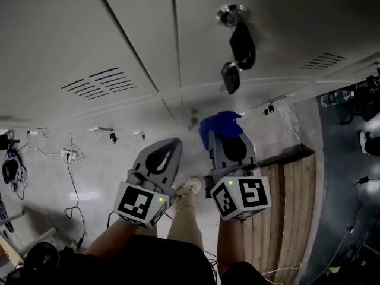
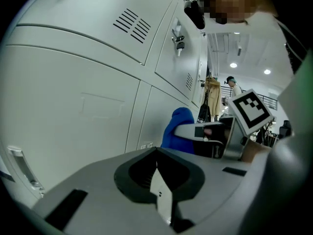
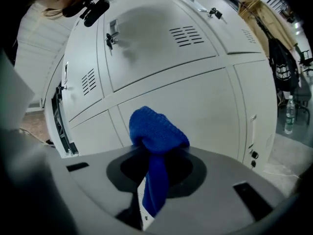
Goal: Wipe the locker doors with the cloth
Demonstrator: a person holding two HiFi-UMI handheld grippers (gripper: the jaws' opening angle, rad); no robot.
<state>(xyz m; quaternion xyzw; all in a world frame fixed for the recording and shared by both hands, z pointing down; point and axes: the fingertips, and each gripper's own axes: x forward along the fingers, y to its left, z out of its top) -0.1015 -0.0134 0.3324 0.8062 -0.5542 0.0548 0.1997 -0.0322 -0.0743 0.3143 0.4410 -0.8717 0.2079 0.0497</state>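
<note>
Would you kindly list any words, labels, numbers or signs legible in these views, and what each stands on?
No text reads clearly.
Marker cubes: black-and-white square patterns only, no words.
White print on the hanging dark garment: too blurred to read.
Bottle label: too small to read.
Locker doors and blue cloth: no writing visible.

1. Two grey hand-held grippers: the left gripper and the right gripper, each carrying one black-and-white marker cube.
2. One blue knitted cloth.
3. Three pale grey metal locker doors in the upper row: left door, middle door, right door.
4. Two sets of louvred vent slots: left set, right set.
5. One round chrome lock with two black tags: upper tag, lower tag.
6. One clear plastic bottle.
7. One white wall socket.
</note>
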